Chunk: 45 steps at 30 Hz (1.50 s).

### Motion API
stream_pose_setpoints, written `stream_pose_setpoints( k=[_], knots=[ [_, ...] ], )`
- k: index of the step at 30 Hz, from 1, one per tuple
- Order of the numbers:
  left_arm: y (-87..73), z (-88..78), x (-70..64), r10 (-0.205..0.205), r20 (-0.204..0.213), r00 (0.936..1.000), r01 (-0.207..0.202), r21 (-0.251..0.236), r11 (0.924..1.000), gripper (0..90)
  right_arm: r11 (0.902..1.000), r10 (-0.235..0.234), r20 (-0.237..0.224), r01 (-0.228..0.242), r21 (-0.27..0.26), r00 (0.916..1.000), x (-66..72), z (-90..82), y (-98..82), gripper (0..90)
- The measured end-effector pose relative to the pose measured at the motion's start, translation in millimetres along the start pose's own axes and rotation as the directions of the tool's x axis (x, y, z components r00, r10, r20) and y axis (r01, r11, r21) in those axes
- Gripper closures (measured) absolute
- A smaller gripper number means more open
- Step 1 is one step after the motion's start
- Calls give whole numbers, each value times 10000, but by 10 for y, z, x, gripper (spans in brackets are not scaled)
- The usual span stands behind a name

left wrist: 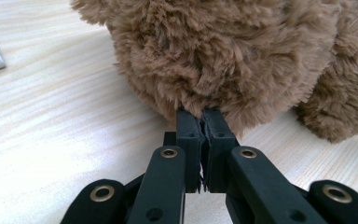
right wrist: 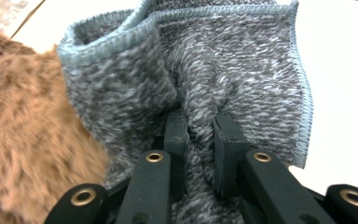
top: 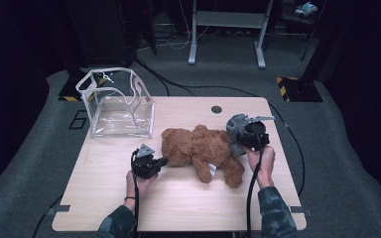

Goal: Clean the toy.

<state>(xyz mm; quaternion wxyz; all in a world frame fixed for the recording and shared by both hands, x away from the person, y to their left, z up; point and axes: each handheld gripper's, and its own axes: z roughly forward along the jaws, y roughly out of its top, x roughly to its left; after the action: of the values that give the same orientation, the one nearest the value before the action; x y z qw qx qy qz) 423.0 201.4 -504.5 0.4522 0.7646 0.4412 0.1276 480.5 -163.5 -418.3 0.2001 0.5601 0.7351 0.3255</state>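
Pale tabletop: left tool pinches bear fur, right tool clamps grey cloth at three o'clock; draw it over evenly

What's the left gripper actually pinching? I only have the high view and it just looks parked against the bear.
Observer: In the left gripper view, the left gripper is shut on a tuft of the teddy bear, at its lower edge.
Operator: And the right one?
Observer: The right gripper is clamped on a fold of the grey cloth, bunched between the pads.
Operator: Cloth touching the bear?
Observer: Yes, its hemmed edge lies against the brown fur.
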Motion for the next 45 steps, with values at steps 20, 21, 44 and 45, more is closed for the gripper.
stream_pose_setpoints(
  k=[20, 21, 44, 45],
  knots=[
    [-29, -16, -5, -84, 11, 10000, 84, -138, 9999, 872, 9937, -428, -518, 371, -1058, 9977, 200, -466, 23, 789],
    [-29, -17, -5, -87, -2, 10000, 87, -147, 9999, 872, 9928, -625, -752, 543, -1064, 9952, 282, -463, 46, 789],
    [-27, -55, 2, -239, 251, 9994, 249, -422, 9988, 878, 9820, -1878, -1514, 1889, -77, 9705, 1085, 15, -40, 791],
    [-23, -56, -1, -234, 255, 9994, 246, -489, 9985, 878, 9830, -1801, -1757, 1836, 40, 9678, 1102, -8, -51, 790]
  ],
)
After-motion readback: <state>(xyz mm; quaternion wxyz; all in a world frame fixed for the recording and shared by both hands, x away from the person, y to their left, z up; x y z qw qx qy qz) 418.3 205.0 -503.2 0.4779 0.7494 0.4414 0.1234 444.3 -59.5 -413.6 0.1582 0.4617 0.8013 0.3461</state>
